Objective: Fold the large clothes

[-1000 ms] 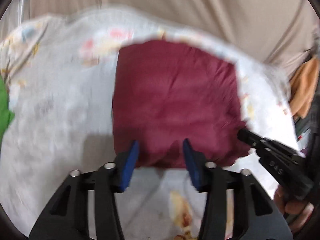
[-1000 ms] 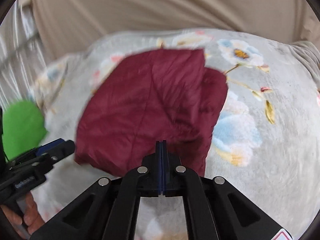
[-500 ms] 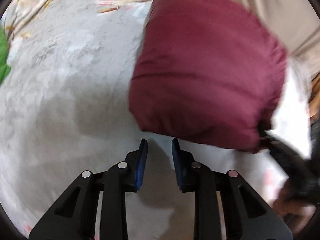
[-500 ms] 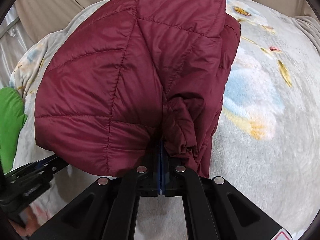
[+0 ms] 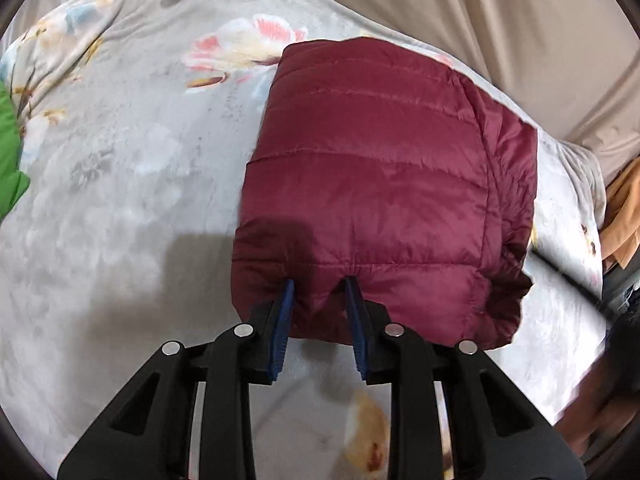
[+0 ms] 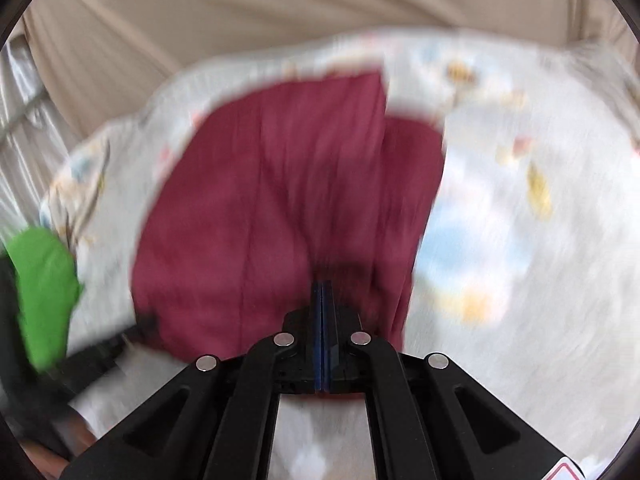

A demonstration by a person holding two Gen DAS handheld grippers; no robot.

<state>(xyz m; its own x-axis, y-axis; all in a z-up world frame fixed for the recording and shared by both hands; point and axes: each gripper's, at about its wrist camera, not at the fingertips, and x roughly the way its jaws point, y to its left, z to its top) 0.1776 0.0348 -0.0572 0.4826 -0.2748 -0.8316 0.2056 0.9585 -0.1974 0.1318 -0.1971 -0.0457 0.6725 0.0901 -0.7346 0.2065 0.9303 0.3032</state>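
Note:
A folded maroon quilted jacket [image 5: 380, 184] lies on a floral blanket [image 5: 120, 160]. My left gripper [image 5: 319, 292] is shut on the jacket's near edge, and the fabric puckers between its blue pads. In the right wrist view the jacket [image 6: 260, 208] is blurred by motion. My right gripper [image 6: 322, 286] is shut, pads together, with its tips over the jacket's near right part. The blur hides whether any cloth is caught there. My left gripper [image 6: 100, 356] shows as a dark smear at the jacket's lower left corner.
A green garment [image 5: 8, 168] lies at the blanket's left edge, green garment [image 6: 44, 288] also showing in the right wrist view. An orange cloth [image 5: 620, 208] hangs at the far right. Beige drapery [image 5: 480, 20] runs behind the bed. A hand [image 5: 592, 412] is at the lower right.
Half a second ago the left pads were bare, short of the jacket; now they pinch its near edge. The jacket filled the right view then and now looks smaller and farther off.

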